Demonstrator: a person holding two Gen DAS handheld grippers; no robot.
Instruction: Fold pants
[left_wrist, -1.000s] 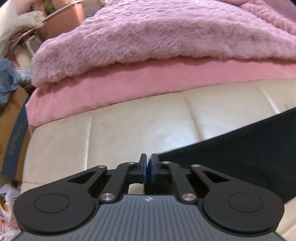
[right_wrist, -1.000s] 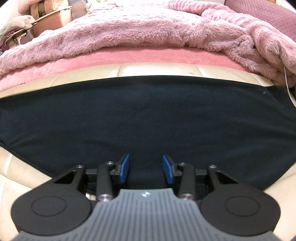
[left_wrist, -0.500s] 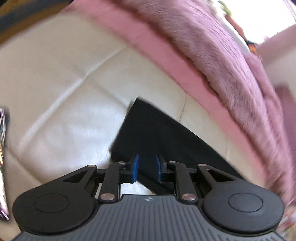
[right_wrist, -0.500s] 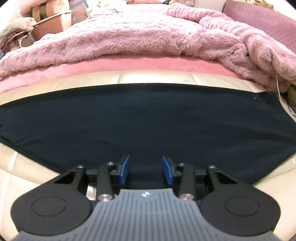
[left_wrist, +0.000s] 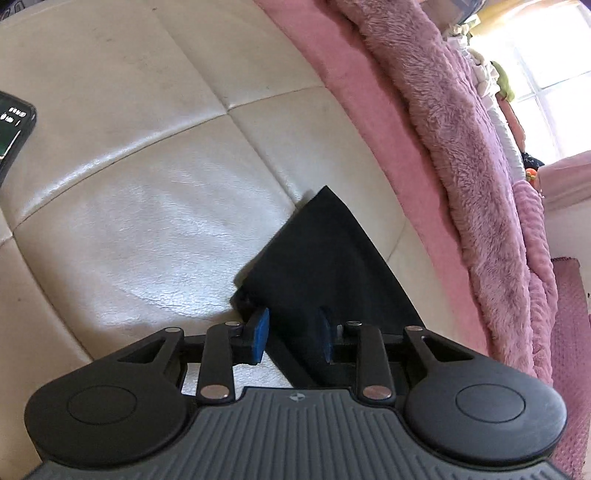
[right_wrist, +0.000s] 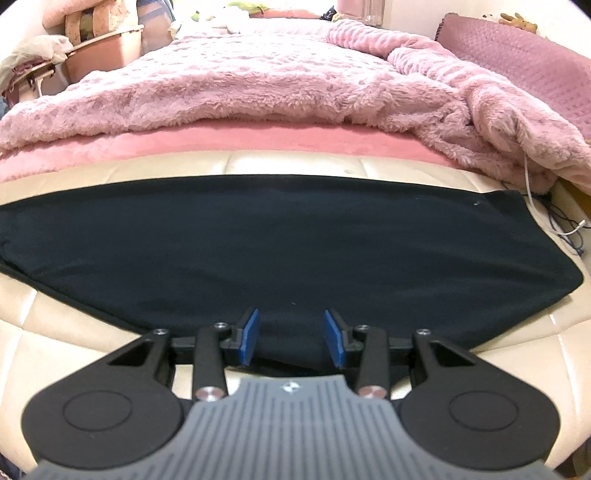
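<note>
The black pants (right_wrist: 280, 243) lie flat across a cream leather cushion (right_wrist: 92, 325), stretched from left to right. My right gripper (right_wrist: 291, 338) is open over the near edge of the pants at their middle, with cloth between the blue pads. In the left wrist view, one narrow end of the pants (left_wrist: 317, 251) points away over the cushion (left_wrist: 147, 192). My left gripper (left_wrist: 291, 336) is open, its jaws astride the near part of that end, holding nothing.
A fluffy pink blanket (right_wrist: 258, 85) over a pink sheet (right_wrist: 221, 140) lies behind the pants; both also show at the right of the left wrist view (left_wrist: 472, 147). A dark phone (left_wrist: 13, 129) lies at the cushion's left edge. White cables (right_wrist: 554, 229) trail at far right.
My left gripper has opened, letting go of the pants' end, and swung round to look along the pants. My right gripper stays open and has drawn back slightly.
</note>
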